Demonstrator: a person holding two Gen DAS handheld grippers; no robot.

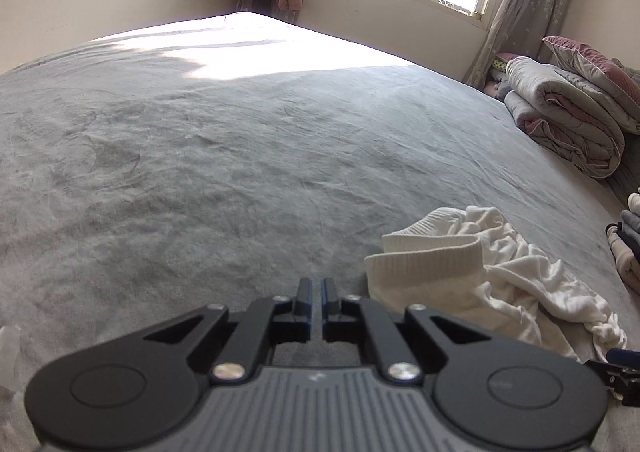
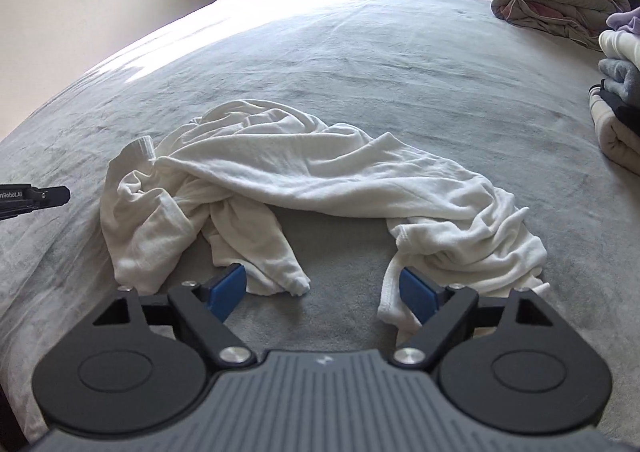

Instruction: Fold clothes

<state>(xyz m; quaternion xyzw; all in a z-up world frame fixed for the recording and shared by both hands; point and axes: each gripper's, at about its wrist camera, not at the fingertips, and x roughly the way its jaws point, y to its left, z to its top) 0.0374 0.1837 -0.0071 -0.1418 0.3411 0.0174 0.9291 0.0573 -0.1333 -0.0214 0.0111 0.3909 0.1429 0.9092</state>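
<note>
A white garment (image 2: 304,172) lies crumpled and unfolded on the grey bed cover (image 2: 360,64); thin, soft knit, creased all over; its bulk runs as a twisted band from upper left to lower right; a ribbed cuff or hem (image 1: 432,256) shows at the left end, doubled over; two loose ends trail toward the near edge, bare cover between them
</note>
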